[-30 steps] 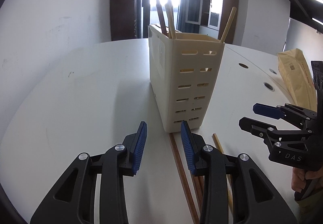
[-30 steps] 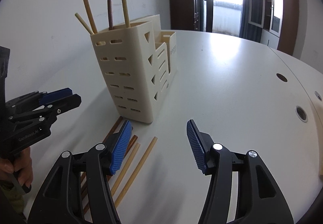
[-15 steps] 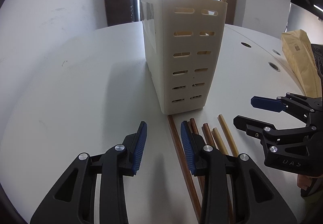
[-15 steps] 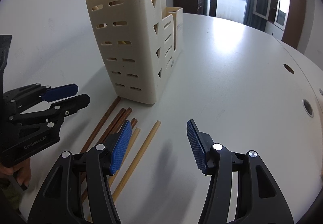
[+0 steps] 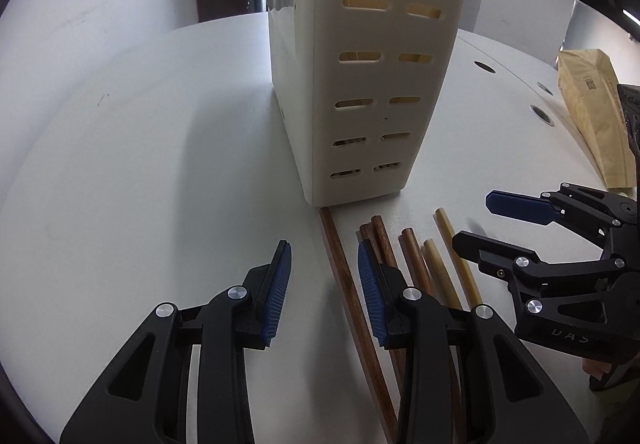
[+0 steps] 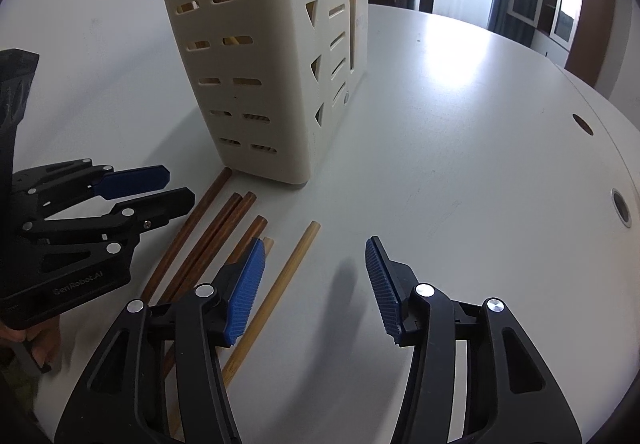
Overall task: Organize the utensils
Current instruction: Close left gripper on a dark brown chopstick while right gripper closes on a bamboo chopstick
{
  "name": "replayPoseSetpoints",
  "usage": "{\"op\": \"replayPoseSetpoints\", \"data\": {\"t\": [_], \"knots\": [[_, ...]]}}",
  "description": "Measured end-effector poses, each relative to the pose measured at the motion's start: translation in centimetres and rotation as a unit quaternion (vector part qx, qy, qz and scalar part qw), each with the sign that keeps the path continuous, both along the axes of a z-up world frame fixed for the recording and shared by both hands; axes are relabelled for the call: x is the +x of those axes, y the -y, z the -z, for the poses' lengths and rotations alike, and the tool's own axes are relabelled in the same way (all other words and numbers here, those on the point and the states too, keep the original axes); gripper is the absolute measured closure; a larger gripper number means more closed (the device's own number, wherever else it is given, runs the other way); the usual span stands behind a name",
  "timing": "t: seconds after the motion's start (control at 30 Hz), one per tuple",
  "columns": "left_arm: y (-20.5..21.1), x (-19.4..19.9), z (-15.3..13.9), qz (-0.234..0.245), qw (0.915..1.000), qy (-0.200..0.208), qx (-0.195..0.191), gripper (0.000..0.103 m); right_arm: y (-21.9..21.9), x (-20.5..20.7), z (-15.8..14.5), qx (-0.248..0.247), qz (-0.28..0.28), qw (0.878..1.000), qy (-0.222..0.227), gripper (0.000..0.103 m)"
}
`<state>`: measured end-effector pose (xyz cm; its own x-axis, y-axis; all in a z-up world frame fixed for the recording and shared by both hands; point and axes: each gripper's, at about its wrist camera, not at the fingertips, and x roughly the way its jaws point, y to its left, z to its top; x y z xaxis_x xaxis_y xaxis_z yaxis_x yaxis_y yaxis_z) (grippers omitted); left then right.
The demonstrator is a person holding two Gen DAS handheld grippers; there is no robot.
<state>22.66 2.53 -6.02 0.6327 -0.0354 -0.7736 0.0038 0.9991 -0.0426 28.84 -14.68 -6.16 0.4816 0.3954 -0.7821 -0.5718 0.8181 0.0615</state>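
A cream slotted utensil holder (image 5: 360, 76) (image 6: 256, 56) stands on the white table with chopsticks in it. Several loose chopsticks lie in front of it: dark brown ones (image 5: 344, 280) (image 6: 188, 232) and light bamboo ones (image 5: 456, 252) (image 6: 280, 284). My left gripper (image 5: 323, 268) is open and empty, low over the leftmost dark chopstick, which runs between its fingers. My right gripper (image 6: 316, 268) is open and empty, low over the table, with the outermost bamboo chopstick just inside its left finger. Each gripper also shows in the other's view, the right one (image 5: 480, 224) and the left one (image 6: 176, 188).
A tan paper package (image 5: 592, 116) lies at the table's right edge. Round cable holes (image 6: 622, 208) are set in the table (image 6: 460, 124) on the right. A white wall is to the left; cabinets and a bright window are behind.
Both grippers have moved down and forward toward the loose chopsticks; the holder looms larger and taller. Both stay open.
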Motion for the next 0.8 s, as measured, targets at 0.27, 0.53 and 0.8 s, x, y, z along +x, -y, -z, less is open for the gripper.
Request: {"op": "replayPoseSetpoints", "data": {"t": [0.27,0.53,0.8], "knots": [[0.3,0.9,0.9,0.002,0.9999,-0.013,0.008,0.069,-0.5,0.8,0.3,-0.009,-0.003,1.000,-0.008,0.061],[0.9,1.5,1.6,0.003,0.9994,-0.020,0.028,0.076,-1.4,0.5,1.3,-0.021,-0.006,1.000,-0.009,0.065],[1.5,1.8,1.5,0.020,0.9984,-0.027,0.045,0.092,-1.4,-0.9,1.4,-0.033,-0.009,0.999,-0.006,0.078]]}}
